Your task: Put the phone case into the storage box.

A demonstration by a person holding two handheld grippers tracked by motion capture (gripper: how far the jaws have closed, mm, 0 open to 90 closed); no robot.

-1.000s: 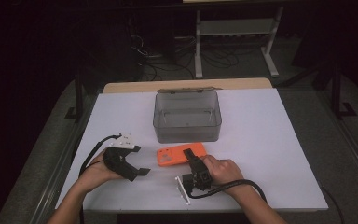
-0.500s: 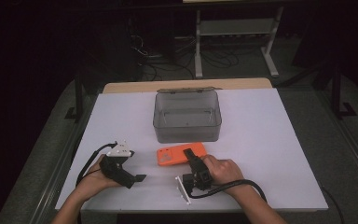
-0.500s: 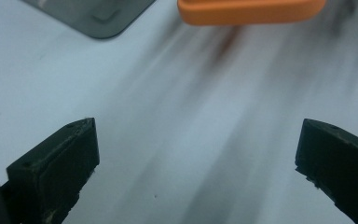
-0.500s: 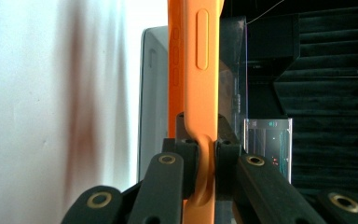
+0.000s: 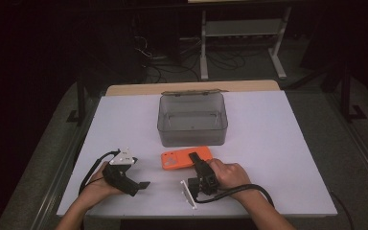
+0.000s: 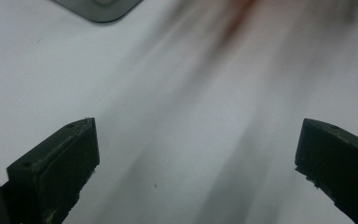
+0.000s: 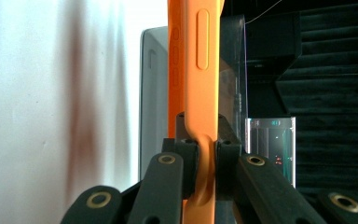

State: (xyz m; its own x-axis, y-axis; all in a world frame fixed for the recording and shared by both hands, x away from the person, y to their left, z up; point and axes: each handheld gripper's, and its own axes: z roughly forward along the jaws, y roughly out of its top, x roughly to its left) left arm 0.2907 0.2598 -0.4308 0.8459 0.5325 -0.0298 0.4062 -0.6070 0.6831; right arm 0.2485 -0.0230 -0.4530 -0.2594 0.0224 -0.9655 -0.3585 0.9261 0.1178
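The orange phone case [image 5: 186,159] lies flat on the white table [image 5: 278,143], just in front of the clear plastic box [image 5: 192,120], its long axis running left to right across the table. The right tongs [image 5: 195,160] are clamped on its right end; in the right gripper view the jaws pinch the case edge [image 7: 200,116]. The left tongs [image 5: 143,185] stand wide with nothing between them, having just been opening, and sit near the case's left end, their tips aimed toward the right hand. The left gripper view is heavily smeared; only a grey corner [image 6: 103,10] is discernible. Whether the case rests on the table or is slightly lifted cannot be determined.
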